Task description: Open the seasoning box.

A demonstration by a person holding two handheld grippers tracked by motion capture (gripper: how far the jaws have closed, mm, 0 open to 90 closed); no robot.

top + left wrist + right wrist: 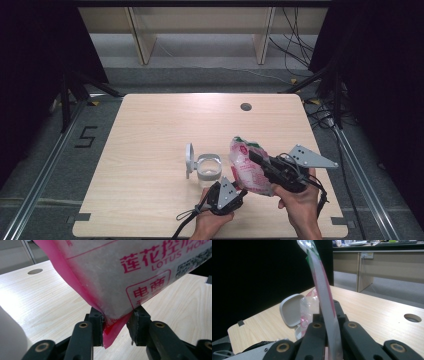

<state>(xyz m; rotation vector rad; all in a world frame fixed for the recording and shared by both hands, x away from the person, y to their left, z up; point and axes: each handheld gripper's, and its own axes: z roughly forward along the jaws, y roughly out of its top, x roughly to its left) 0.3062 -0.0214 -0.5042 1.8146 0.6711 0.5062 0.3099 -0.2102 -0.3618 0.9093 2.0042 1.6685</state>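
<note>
A plastic bag (246, 167) with pink print and pale grains inside hangs tilted above the table's front middle. My right gripper (256, 158) is shut on its upper edge; in the right gripper view the flattened bag rim (322, 290) rises from between the jaws of that gripper (329, 313). My left gripper (242, 192) comes in from below. In the left gripper view both pads (98, 321) press the bag's (130, 270) lower corner, and a pink seam hangs between them. A clear round container (209, 168) with its white lid (189, 159) swung open stands on the table just left of the bag.
The light wooden table (150, 130) has a cable hole (245, 106) at the back right. Its front edge lies close under both hands. Wooden furniture legs and cables stand on the floor beyond the far edge, with metal rails along both sides.
</note>
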